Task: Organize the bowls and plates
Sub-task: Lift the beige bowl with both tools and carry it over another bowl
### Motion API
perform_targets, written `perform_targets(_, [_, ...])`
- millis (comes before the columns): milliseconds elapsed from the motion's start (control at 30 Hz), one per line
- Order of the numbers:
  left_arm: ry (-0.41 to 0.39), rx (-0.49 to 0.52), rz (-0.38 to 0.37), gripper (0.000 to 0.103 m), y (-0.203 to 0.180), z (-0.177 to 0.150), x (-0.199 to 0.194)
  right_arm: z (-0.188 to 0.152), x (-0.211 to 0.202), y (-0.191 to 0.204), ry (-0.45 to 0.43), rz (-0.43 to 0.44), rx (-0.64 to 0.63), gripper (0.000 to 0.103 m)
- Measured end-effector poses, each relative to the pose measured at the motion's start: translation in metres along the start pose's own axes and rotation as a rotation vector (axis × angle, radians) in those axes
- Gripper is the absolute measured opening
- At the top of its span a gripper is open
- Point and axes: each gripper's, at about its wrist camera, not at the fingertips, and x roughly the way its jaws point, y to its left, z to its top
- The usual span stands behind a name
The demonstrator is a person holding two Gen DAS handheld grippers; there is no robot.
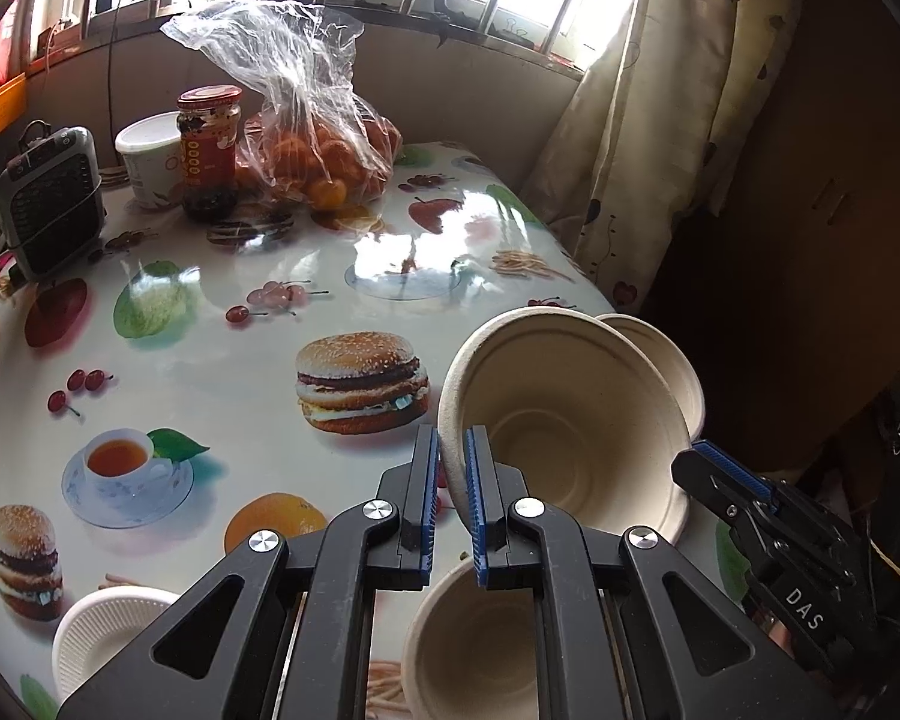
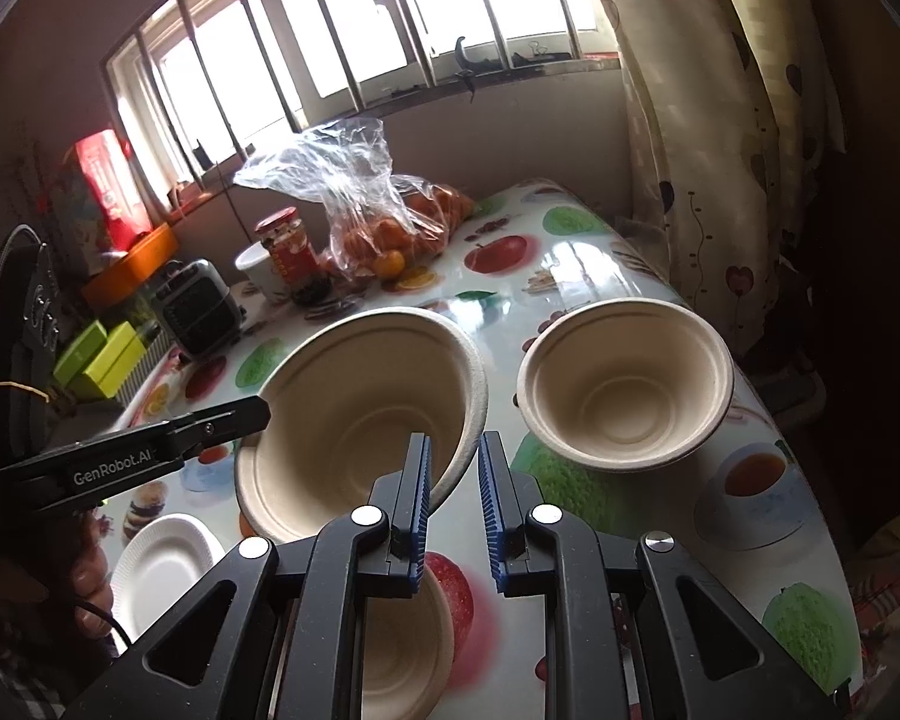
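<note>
Left wrist view: left claw (image 1: 452,468) clamped on rim of tilted pulp bowl (image 1: 564,420), lifted off surface (image 1: 222,372) | right claw (image 2: 455,468) pinches its opposite rim | third bowl (image 2: 402,648) directly beneath, mouth up, likely nesting target | second bowl (image 2: 624,384) right of it.

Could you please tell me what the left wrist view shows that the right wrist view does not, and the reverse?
Only the left wrist view: the left tool head-on, clamped on the large bowl's rim, with the right tool side-on at the opposite rim.
Only the right wrist view: green boxes, the second bowl's whole interior, and the left tool side-on.
Both: the large bowl, jar, bag of oranges and white plate.
</note>
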Motion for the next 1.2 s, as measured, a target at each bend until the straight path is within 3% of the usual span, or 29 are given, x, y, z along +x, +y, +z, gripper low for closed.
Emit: perform_targets(1200, [-0.026, 0.017, -0.014, 0.01, 0.0, -0.05, -0.039, -0.038, -0.047, 0.02, -0.039, 0.011, 0.0, 0.016])
